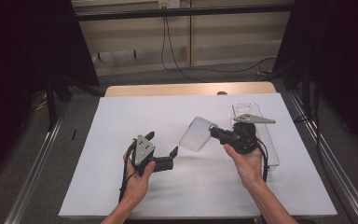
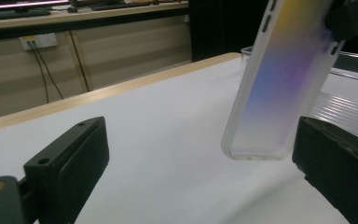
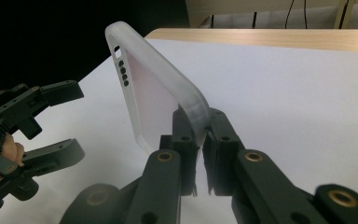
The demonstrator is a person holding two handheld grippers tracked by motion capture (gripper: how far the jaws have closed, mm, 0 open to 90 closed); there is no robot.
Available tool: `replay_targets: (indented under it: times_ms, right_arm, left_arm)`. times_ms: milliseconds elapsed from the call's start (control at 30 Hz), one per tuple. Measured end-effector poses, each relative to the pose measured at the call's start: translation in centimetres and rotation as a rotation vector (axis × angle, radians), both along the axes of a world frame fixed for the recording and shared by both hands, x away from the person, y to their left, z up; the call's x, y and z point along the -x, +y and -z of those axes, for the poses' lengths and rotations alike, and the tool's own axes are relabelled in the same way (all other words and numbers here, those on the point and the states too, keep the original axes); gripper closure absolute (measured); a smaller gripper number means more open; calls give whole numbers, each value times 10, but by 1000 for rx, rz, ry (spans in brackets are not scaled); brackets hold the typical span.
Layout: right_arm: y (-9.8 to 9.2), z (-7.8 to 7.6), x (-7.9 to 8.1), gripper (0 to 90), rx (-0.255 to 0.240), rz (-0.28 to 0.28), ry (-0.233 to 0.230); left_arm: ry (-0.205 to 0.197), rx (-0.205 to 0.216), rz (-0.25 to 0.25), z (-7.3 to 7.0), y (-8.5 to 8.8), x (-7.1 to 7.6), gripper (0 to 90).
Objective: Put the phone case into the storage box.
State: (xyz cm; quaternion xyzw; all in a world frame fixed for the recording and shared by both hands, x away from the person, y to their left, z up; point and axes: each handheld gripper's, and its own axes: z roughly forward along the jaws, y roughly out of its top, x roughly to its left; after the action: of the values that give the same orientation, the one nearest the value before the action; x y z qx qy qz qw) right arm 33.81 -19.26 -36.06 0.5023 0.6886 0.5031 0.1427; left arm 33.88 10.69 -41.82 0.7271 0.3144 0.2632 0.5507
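Frosted, translucent plastic: a phone case [image 1: 195,134] hangs in the air above the white sheet [image 1: 121,112] that covers the table, held by the right gripper [image 1: 213,130]. In the right gripper view the two black jaws are clamped tight on one edge of the case [image 3: 161,93], near its lower end, and the case rises from them tilted, with its button cutouts along the upper left rim. In the high view the case sits just left of the right gripper, near the middle of the table, slanting down toward the person.

The left gripper [image 1: 161,145] rests low over the sheet in the left hand [image 1: 135,179], its jaws spread wide with nothing between them. It points toward the case but stays apart from it. In the left gripper view the case [image 2: 279,84] hangs between and beyond the two open jaws, nearer the right one, showing a faint purple and yellow sheen; its lower end floats clear of the sheet.

Behind the right hand [image 1: 248,165] a clear plastic tray [image 1: 272,149] lies on the sheet near the table's right edge. The bare wooden edge of the table [image 1: 186,88] shows along the far side.
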Motion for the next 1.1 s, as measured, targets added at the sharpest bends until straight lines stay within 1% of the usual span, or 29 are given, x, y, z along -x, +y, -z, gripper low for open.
replay_targets:
  times_ms: [67, 300, 333, 500, 567, 667, 700, 733, 767, 833, 867, 933, 967, 1000, 1033, 1100]
  right_arm:
    - [-2, -1, 0, 836, 1, 2, -6]
    - [-7, -4, 2, 836, 15, 30, -32]
    - [-7, -4, 2, 836, 16, 29, -34]
    - [-11, -6, 1, 836, 17, 35, -38]
    - [-12, -7, 1, 836, 24, 37, -39]
    - [-15, -8, 0, 836, 32, 46, -41]
    - [-16, -9, -1, 836, 34, 46, -44]
    - [-18, -10, 0, 836, 37, 48, -47]
    - [-20, -12, 0, 837, 39, 51, -52]
    - [-23, -14, 0, 837, 40, 56, -56]
    - [-25, -14, 0, 837, 40, 58, -57]
    - [-29, -16, 0, 836, 47, 64, -59]
    - [-30, -17, 0, 836, 49, 66, -63]
    - [-33, -19, 0, 837, 52, 72, -65]
    - [-35, -20, 0, 836, 53, 76, -67]
    - [-38, -23, 0, 836, 56, 81, -71]
  left_arm:
    - [5, 1, 15, -1, 2, 2, 23]
    - [4, -18, 4, 0, 17, 4, 24]
    - [4, -31, 4, 0, 20, 5, 24]
    - [29, -9, -19, 4, 34, 7, 23]
    - [29, -21, -27, 5, 38, 8, 23]
    - [25, -22, -29, 3, 41, 10, 23]
    - [29, -15, -27, 3, 42, 11, 23]
    - [23, -22, -28, 2, 44, 12, 22]
    - [22, -20, -31, 2, 46, 12, 20]
    - [22, -22, -39, 2, 50, 13, 20]
    - [27, -23, -54, 1, 54, 14, 20]
    - [32, -10, -76, 0, 58, 14, 25]
    - [36, 8, -83, -1, 60, 14, 27]
    - [37, 17, -89, -2, 63, 14, 26]
    - [30, 10, -88, -3, 65, 14, 25]
    - [35, 17, -82, -4, 68, 16, 25]
